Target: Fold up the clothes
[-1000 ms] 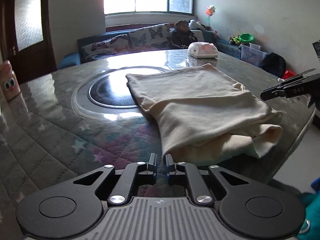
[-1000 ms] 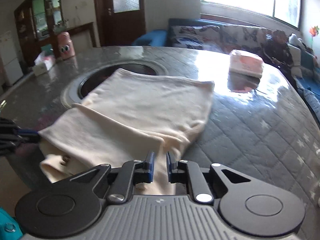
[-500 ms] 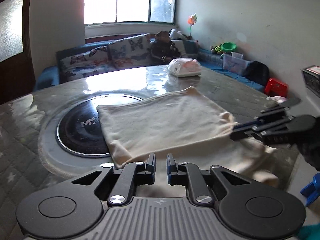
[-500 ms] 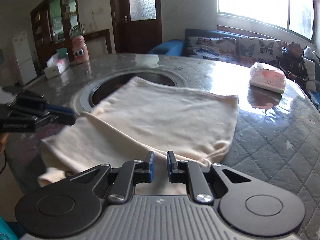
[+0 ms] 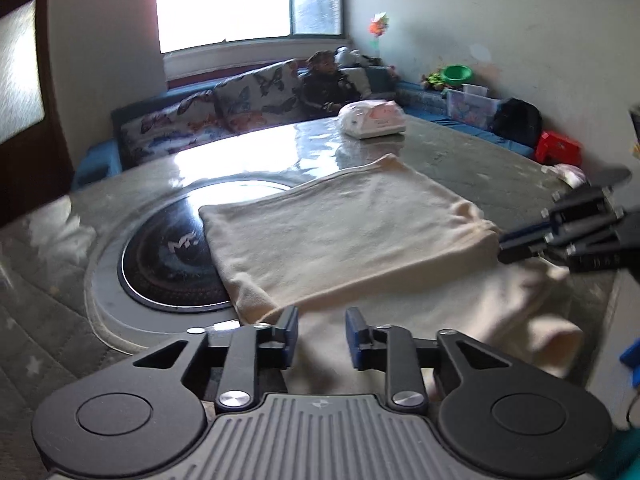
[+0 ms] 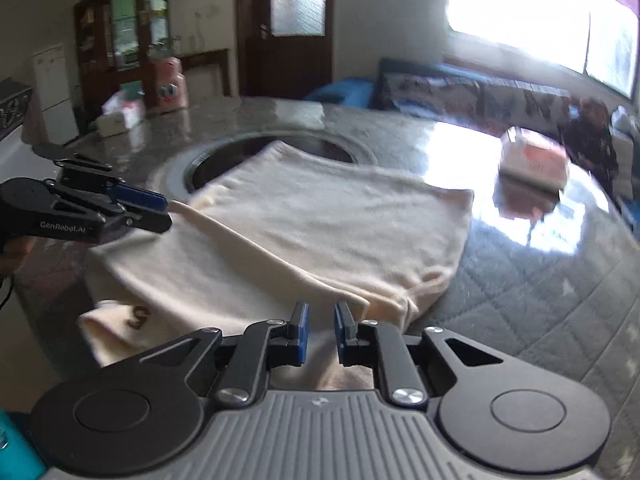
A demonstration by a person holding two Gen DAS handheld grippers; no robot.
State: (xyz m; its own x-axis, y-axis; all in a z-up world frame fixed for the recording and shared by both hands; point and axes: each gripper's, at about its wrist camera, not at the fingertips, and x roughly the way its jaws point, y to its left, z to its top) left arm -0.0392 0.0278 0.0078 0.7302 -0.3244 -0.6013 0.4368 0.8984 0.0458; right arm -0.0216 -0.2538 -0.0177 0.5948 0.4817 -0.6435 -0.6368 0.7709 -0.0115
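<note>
1. While both grippers sit over the near edge of the tabletop [image 5: 460,160], a cream garment [image 5: 352,232] lies folded there, its far left corner reaching over the dark round inset [image 5: 168,256] at the tabletop's middle.
2. Garment: an upper folded layer lies flat over a lower layer; the lower layer sticks out toward the near edge and droops over it at one end (a small dark mark shows on that hanging part in the right wrist view).
3. Left gripper [image 5: 322,338]: jaws opening, a narrow gap between the blue pads. Cloth lies beneath and just ahead of the tips; the pads are not pressing on it.
4. Right gripper [image 6: 321,330]: jaws opening, gap narrower than the left one's. Cloth of the lower layer shows through the gap, below the pads; nothing is pinched.
5. Cross views: the right gripper's tips stand just beside the folded layer's near right corner; the left gripper's tips stand just beside the fold line at the garment's left side.
6. Toward the far edge of the tabletop, well apart from the garment, rests a tissue pack [image 5: 372,118].
7. Both views are somewhat blurred.
</note>
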